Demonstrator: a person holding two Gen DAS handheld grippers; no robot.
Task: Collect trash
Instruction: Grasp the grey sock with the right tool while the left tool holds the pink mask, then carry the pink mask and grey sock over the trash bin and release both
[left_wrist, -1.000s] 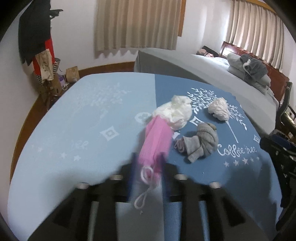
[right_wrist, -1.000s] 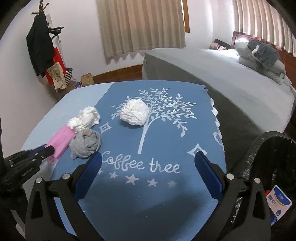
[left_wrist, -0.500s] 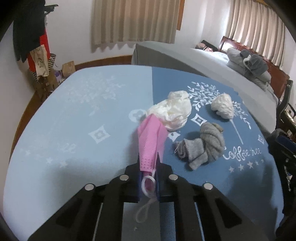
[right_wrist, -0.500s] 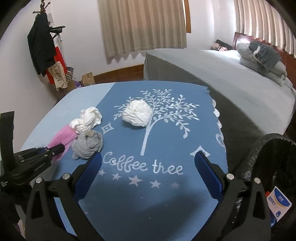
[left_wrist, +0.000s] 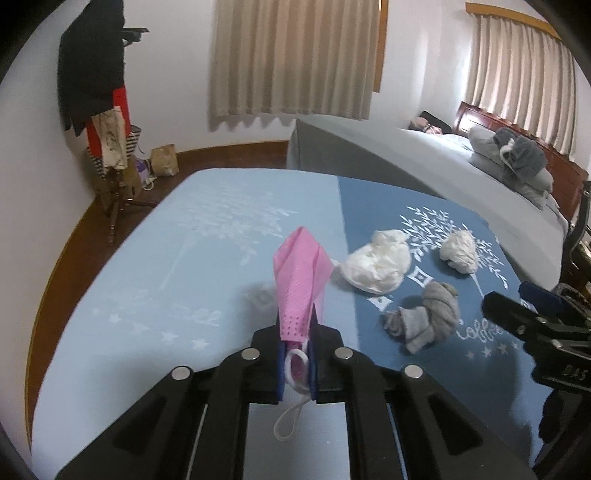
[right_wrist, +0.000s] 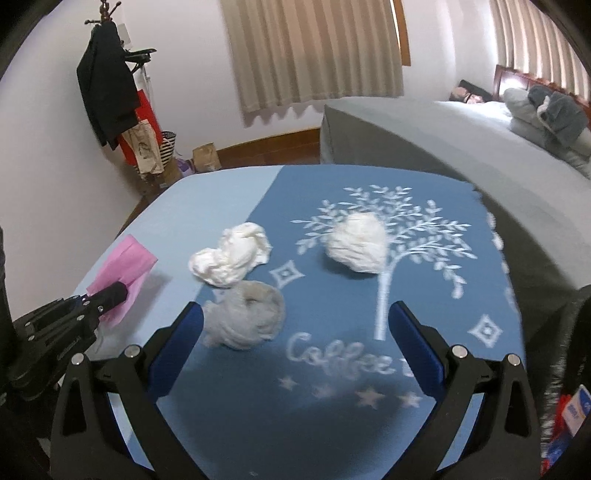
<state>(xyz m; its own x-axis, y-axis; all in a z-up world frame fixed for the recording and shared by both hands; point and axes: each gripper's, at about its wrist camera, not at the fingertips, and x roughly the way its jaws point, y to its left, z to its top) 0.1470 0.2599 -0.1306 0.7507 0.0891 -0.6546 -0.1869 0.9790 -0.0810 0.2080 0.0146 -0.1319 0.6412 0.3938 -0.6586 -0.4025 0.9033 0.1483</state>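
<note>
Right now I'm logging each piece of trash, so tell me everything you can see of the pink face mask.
The pink face mask is thin, pleated, dotted fabric, folded lengthwise with a white ear loop hanging below. The left gripper is shut on its lower end, so it sticks up tilted and looks lifted off the light blue half of the tablecloth, left of the crumpled white tissue, not touching it.

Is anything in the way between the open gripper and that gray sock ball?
Nothing visible is. The right gripper stands open, with the gray sock ball just ahead by its left finger. Only bare tablecloth lies between them.
</note>
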